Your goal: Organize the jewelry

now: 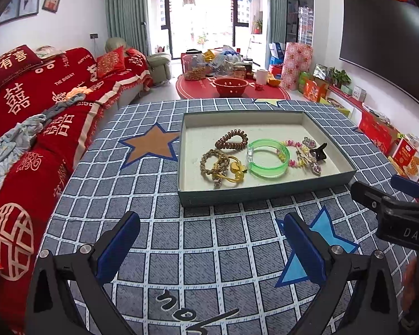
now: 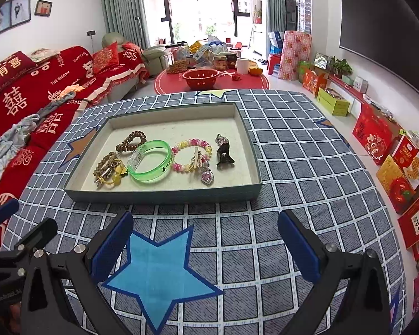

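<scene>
already all the jewelry [image 2: 164,159] lies in the box [image 2: 164,195]; both the left gripper [image 1: 209,248] and right gripper [image 2: 206,247] hover spread, empty—sorted, or awaiting sorting.

sofa cover [image 1: 61,83]: "THE BIGDAY" | cushion [image 1: 11,61]: "有喜" | right claw [image 1: 405,209]: "DAS"

my left gripper [image 1: 212,244] hangs with its blue-padded fingers [image 1: 117,247] spread wide, nothing between them, over the grey-blue checked cloth with stars [image 1: 181,240]. ahead of my fingertips sits a shallow teal cardboard tray [image 1: 265,192] holding a translucent green plastic bangle [image 1: 268,158], a brown spiral hair tie [image 1: 231,140] and a pink-and-yellow beaded bracelet [image 1: 293,153]. my right gripper [image 1: 393,203] shows off my right finger.
</scene>
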Tool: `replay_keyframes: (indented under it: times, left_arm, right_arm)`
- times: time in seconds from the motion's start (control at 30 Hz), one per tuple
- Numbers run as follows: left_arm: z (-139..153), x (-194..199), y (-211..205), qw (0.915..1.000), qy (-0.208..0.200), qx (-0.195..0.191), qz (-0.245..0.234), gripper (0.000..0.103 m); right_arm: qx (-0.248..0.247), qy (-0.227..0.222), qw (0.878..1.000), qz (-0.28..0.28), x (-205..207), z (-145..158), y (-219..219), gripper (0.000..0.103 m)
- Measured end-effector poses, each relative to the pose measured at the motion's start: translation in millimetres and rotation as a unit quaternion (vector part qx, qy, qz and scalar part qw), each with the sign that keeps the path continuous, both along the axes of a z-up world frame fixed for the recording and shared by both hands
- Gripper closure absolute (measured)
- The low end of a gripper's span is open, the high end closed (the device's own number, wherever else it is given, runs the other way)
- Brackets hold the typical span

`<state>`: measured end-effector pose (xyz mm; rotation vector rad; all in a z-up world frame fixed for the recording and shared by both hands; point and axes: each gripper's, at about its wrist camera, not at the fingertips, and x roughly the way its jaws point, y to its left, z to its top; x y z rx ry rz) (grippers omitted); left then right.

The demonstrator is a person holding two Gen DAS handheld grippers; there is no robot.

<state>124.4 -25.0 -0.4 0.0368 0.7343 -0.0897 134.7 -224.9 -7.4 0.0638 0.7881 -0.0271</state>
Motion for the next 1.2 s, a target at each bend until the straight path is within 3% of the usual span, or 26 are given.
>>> replay_keyframes:
  times: [0.57,1.2]
  left_arm:
    - [9.0,-22.3,8.1,0.9995,-0.018,0.004,0.024,0.0]
    - [12.5,-26.8,10.4,0.9993,-0.021,0.006,0.029,0.0]
  right_arm:
    - [-0.024,-0.038,0.999,0.005,-31.9,14.6,10.1,0.0]
    - [-0.022,-0.04,0.999,0.007,-33.4,17.3,12.2,0.0]
